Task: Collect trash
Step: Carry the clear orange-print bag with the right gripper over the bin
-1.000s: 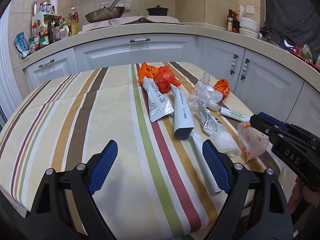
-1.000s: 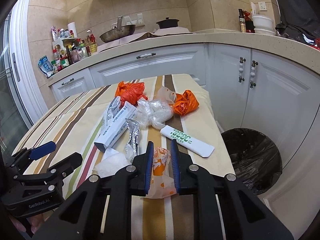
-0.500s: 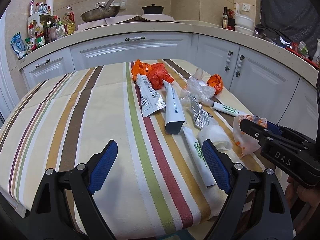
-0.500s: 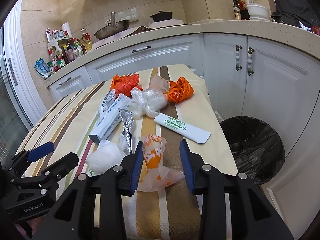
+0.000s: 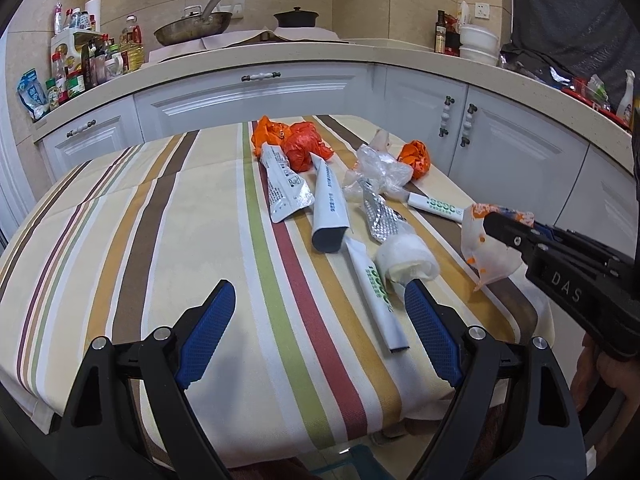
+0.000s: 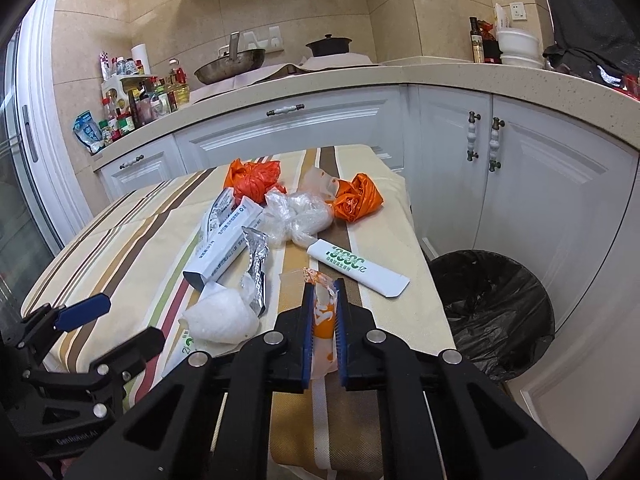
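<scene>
Striped tablecloth (image 5: pixel 168 216): woven fabric, cream ground with brown, ochre, green and dark red bands; serves as landmark for all entries.

Orange-printed wrapper (image 6: pixel 322 312): thin translucent plastic with orange print, crumpled to a cone. Near the cloth's right edge, lifted just above it. Right gripper (image 6: pixel 322 304), black frame with blue ribbed pads, is clamped on it with fingers together. Half a second ago these fingers stood apart around the wrapper; they have since closed on it.

Left gripper (image 5: pixel 320 320): same build, fingers wide apart, nothing between them, hovering over the cloth's near edge. Unchanged from a second ago.

White paper sleeve (image 6: pixel 360 268): flat, oblong, green lettering; on the cloth just beyond the held wrapper.

Second sleeve (image 5: pixel 378 292): same kind, at the cloth's near edge, partly under a white crumpled wad (image 5: pixel 406 258).

Foil blister strip (image 5: pixel 378 216): silver, dimpled, twisted; mid-cloth.

White carton (image 5: pixel 330 210): long, open dark end; mid-cloth.

Flattened tube pack (image 5: pixel 286 186): white, printed; left of the carton.

Clear plastic bag (image 6: pixel 298 216): glossy, bunched; toward the cloth's far right.

Orange plastic bags (image 6: pixel 254 178), (image 6: pixel 356 200): crinkled, balled; at the cloth's far end.

Bin (image 6: pixel 496 304): round, black liner; on the floor right of the cloth.
</scene>
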A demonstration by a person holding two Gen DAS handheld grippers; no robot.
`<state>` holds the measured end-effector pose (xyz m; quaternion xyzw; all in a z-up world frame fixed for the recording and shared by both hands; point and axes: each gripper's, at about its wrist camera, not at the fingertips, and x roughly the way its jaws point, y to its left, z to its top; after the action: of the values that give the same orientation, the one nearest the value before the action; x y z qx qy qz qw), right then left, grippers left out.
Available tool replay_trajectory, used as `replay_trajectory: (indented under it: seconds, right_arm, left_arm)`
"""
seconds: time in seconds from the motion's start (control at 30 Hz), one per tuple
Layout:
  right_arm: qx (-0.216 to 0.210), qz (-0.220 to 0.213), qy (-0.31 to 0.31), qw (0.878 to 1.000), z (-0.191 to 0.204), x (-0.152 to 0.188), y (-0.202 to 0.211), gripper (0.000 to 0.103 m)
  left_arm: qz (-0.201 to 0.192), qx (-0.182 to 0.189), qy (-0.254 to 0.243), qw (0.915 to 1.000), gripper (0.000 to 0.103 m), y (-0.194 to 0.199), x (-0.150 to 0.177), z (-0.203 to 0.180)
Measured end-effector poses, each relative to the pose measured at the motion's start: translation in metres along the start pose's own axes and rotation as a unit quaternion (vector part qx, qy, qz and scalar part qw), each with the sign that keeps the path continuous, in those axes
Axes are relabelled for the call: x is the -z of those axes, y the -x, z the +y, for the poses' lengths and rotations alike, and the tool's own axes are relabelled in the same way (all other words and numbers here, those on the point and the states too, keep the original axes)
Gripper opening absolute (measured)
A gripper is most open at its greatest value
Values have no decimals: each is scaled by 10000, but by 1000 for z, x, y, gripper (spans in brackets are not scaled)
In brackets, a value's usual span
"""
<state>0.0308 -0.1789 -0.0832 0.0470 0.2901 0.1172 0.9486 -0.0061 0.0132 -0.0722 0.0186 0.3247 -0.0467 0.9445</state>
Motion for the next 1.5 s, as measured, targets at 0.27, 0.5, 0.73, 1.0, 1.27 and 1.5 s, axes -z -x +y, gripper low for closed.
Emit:
replay_trajectory:
  seconds: [0.27, 0.5, 0.73, 1.0, 1.27, 1.5]
  right_arm:
    - [-80, -65, -97, 9999, -5, 4, 9, 10]
    - [-69, -73, -142, 9998, -8, 5, 11, 10]
    - [-84, -39, -96, 9999, -6, 5, 8, 10]
    - [-40, -72, -41, 10000, -3, 2, 10, 10]
    - [63, -179, 0, 9998, -3, -3, 17, 10]
    - [250, -324, 14, 9992, -10, -9, 24, 10]
  left_arm:
    - [308, -19, -48, 9995, 63, -15, 13, -9]
    - [282, 192, -1, 9994, 32, -16, 13, -8]
    - [193, 261, 32, 9995, 8, -11, 15, 0]
    - [-39, 245, 67, 9997, 7, 5, 12, 9]
    - [-327, 347, 124, 9988, 6, 22, 0, 14]
    - [-547, 455, 158, 9973, 5, 28, -14, 12]
